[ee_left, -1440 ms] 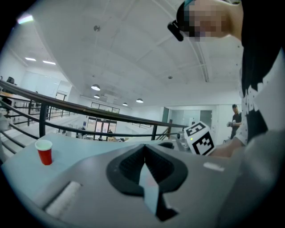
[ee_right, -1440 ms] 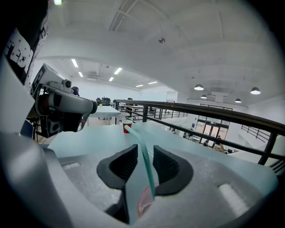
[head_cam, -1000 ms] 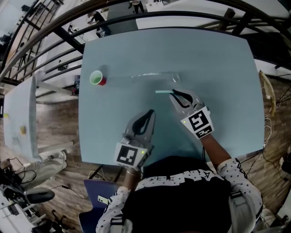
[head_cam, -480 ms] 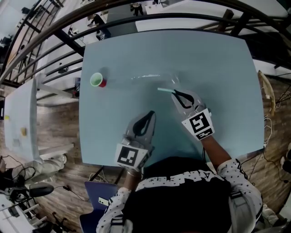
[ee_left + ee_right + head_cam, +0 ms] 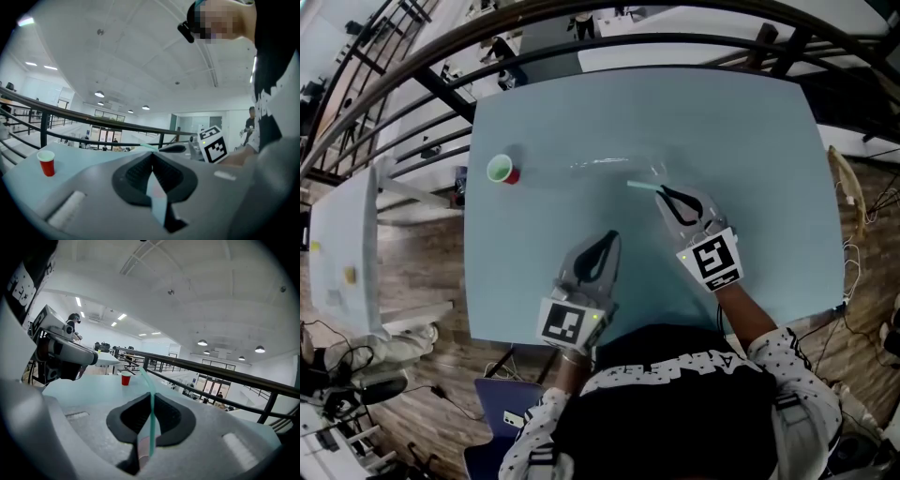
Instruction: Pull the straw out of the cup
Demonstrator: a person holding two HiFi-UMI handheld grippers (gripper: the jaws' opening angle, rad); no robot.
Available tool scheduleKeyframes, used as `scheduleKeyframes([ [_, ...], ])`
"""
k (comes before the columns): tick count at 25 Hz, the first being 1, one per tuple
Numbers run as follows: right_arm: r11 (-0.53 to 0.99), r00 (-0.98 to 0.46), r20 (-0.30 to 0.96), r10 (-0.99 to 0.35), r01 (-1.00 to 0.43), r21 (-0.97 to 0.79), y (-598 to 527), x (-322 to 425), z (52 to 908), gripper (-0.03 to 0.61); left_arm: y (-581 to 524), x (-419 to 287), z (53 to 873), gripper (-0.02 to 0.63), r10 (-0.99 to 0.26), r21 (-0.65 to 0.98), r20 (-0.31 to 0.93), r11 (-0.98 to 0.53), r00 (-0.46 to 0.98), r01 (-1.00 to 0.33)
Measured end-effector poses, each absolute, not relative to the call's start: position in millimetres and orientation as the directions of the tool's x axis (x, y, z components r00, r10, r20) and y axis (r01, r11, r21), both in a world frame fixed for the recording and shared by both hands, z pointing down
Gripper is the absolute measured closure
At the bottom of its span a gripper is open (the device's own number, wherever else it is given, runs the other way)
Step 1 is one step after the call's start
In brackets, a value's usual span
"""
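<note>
Pale blue tabletop (image 5: pixel 750 131), railing behind. Red cup (image 5: pixel 502 170) upright near the left edge, toward the far corner. Right gripper (image 5: pixel 661 193) over mid-tabletop: jaws just been closing, now pinching the teal straw (image 5: pixel 641 187), well apart from the cup. Left gripper (image 5: pixel 610 234) toward the near edge: jaws pressed together, nothing between.

Straw (image 5: pixel 642 187): thin, teal, out of cup. Pinched btwn jaws of right gripper (image 5: pixel 662 191), which had just been closing on it. Free end stuck out past the tips toward cup side, approx level in head view. In right gripper view, straw (image 5: pixel 151 413) ran up thru the jaw slot, top end bent left. Cup (image 5: pixel 502 170): small, red, white rim, greenish inside, upright on pale-blue table (image 5: pixel 750 141) nr its left edge, well apart from straw.
</note>
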State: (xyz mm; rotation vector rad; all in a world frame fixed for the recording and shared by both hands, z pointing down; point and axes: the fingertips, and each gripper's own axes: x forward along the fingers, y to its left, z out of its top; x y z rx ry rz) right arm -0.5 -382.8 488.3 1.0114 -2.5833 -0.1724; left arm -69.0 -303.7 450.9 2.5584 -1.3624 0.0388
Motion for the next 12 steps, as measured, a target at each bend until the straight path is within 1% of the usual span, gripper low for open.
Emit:
scheduleKeyframes([
  [3, 0.731, -0.677, 0.275, -0.682, -0.637, 0.244, -382.6, 1.2, 484.2, 0.557, -303.2, -68.2, 449.6, 0.624, -0.814, 0.199, 0.133, -0.538, 0.566, -0.819],
  [7, 0.722, -0.673, 0.261, -0.692, -0.644, 0.254, -383.1, 5.0, 476.2, 0.557, -300.7, -68.4, 451.8, 0.624, -0.804, 0.134, 0.117, -0.568, 0.583, -0.812],
  [9, 0.715, -0.67, 0.252, -0.699, -0.649, 0.259, -383.1, 7.1, 470.3, 0.557, -300.2, -66.7, 444.5, 0.624, -0.812, 0.18, 0.124, -0.548, 0.571, -0.817],
  [12, 0.707, -0.666, 0.24, -0.707, -0.656, 0.264, -381.9, 9.2, 463.6, 0.557, -298.4, -65.8, 440.0, 0.624, -0.813, 0.189, 0.12, -0.545, 0.57, -0.817],
])
